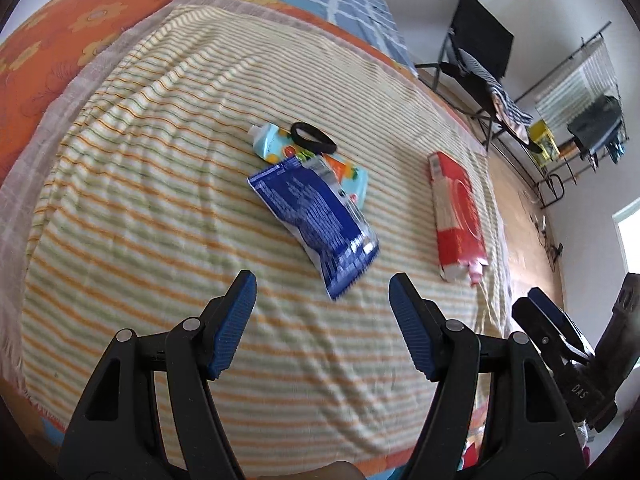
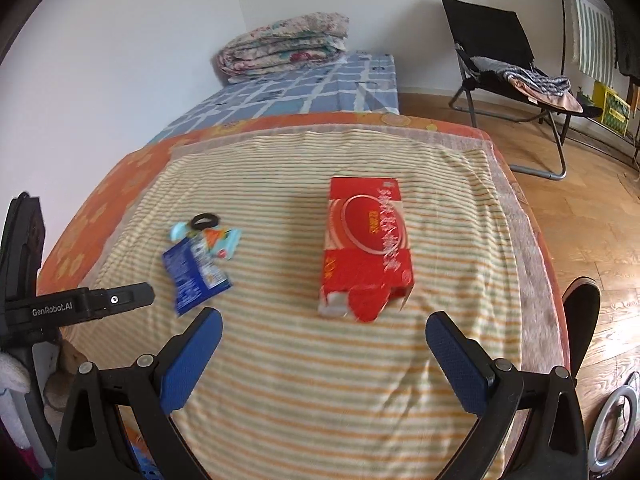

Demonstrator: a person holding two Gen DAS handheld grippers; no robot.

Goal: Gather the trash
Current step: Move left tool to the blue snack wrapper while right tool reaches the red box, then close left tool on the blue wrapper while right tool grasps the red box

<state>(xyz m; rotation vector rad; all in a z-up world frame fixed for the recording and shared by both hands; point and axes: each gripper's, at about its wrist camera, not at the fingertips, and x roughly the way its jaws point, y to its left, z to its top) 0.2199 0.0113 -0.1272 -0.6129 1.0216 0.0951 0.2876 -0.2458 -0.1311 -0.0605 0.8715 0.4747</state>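
Two grippers, both spread wide and empty: right gripper [image 2: 324, 334] faces the red box [image 2: 366, 248] lengthwise, dead ahead. Left gripper [image 1: 323, 300] sits nearer the blue wrapper [image 1: 316, 224], lying diagonally just ahead.

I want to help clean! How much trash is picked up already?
None yet, by the look of it. Both tools, left and right, are open and empty. The blue wrapper, the pouch under it and the red box all lie on the towel.
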